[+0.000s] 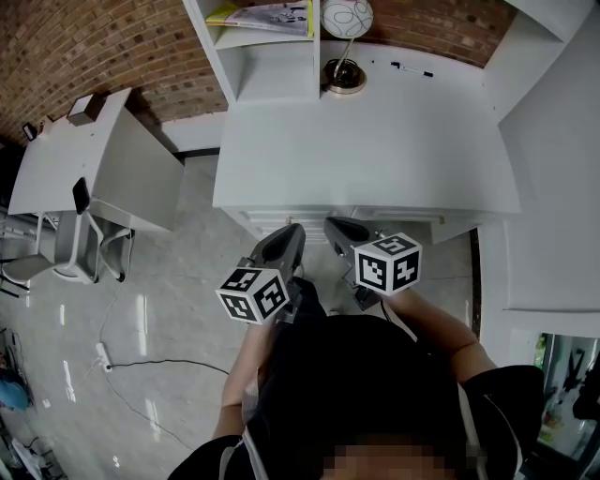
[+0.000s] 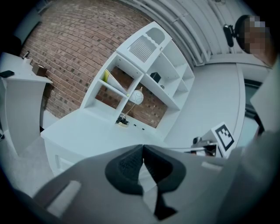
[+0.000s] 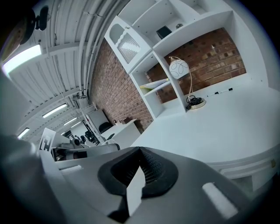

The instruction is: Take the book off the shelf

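Standing at the front edge of a white desk [image 1: 375,141], a person holds two handheld grippers out toward it, seen from a head camera looking steeply down. The left gripper [image 1: 289,232] and the right gripper [image 1: 339,225] sit side by side at the desk's near edge, and each carries a cube with square markers. Each gripper's own view shows its dark ribbed pads pressed together at the tips with nothing between them. Both are closed and empty.

The book [image 1: 267,14] is thin with yellow showing at its edges. It lies on a board of a white shelf unit [image 1: 272,75], above an empty compartment at desk level. The unit stands at the far left of the desk top, against a brick wall. The book is well apart from both grippers, across the whole depth of the desk. Just right of the shelf unit stands a lamp [image 1: 347,19] with a round white shade and a brass-coloured base.

The step in hand appears to be the reach toward the shelf, with the task barely begun. To do it well, the chosen gripper probably needs to spread its jaws before arriving. It should come in level with the compartment opening and close on the book's exposed near edge. Keeping left of the lamp should avoid knocking it. A thin book may flex or slide, so a deep bite on the cover and a straight pull outward seem safest.
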